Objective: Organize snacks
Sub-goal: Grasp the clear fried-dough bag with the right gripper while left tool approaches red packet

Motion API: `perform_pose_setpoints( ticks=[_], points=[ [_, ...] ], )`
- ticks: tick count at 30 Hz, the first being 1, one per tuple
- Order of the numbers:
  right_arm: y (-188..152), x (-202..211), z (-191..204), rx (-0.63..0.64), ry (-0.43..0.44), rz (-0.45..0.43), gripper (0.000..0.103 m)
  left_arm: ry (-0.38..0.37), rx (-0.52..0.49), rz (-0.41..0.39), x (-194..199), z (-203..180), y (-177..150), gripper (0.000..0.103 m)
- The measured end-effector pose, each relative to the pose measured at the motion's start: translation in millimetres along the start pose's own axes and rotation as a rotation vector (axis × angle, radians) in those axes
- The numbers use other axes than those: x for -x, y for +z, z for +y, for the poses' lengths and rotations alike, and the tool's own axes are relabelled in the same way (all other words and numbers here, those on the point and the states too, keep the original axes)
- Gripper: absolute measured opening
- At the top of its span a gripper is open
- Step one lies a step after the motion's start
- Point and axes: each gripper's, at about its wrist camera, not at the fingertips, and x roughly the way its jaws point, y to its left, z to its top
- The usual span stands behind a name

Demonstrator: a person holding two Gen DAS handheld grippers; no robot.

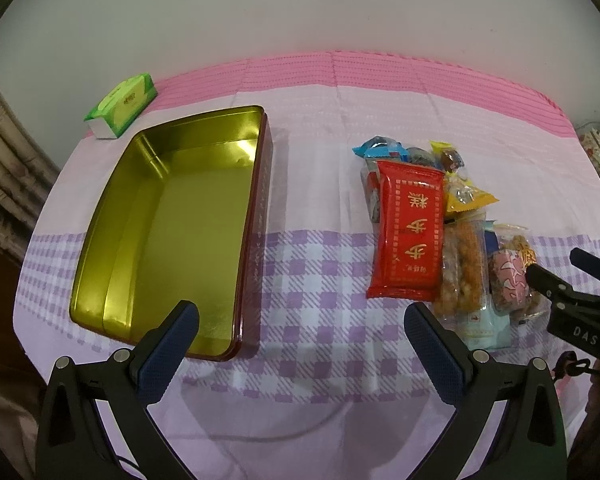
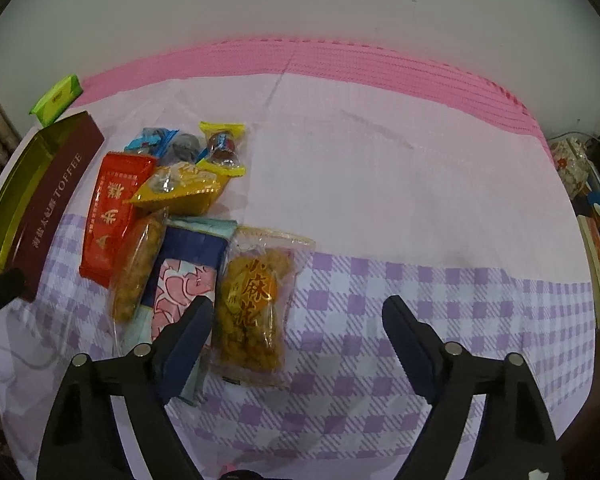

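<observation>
So there's this rectangular metal tin (image 1: pixel 172 232), shiny gold inside with rounded corners and nothing in it, sitting at about 9 o'clock on the checked purple-and-pink tablecloth (image 1: pixel 320 272). Its maroon outer wall reads "TOFFEE" plus some Chinese characters. A green tissue pack (image 1: pixel 122 104) sits just past it, around 11 o'clock.

The snacks are all heaped together at roughly 3 o'clock from the tin, well apart from it: a glossy red packet (image 1: pixel 408 232) with gold characters, a crinkly yellow wrapper (image 2: pixel 180 188), a clear bag of fried twists (image 2: pixel 252 308) with orange lettering, a pink-and-blue patterned pack (image 2: pixel 184 280), and a couple of small candies at the far end.

Left gripper (image 1: pixel 300 332) is spread wide, holding nothing, over the cloth by the tin's near corner. Right gripper (image 2: pixel 298 328) is also spread wide and unloaded, one finger over the patterned pack.
</observation>
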Motion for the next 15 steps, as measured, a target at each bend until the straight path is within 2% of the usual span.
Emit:
perform_pose_setpoints(
  ticks=[5, 7, 15],
  points=[
    [-1, -12, 3, 0.004, 0.02, 0.047, 0.068, -0.009, -0.01, 0.003, -4, -1, 1, 0.102],
    [0, -14, 4, -0.014, 0.039, 0.047, 0.069, -0.013, -0.011, 0.003, -5, -1, 2, 0.102],
    [4, -16, 14, 0.008, 0.025, 0.045, 0.068, -0.019, -0.017, 0.014, -12, -3, 5, 0.102]
  ],
)
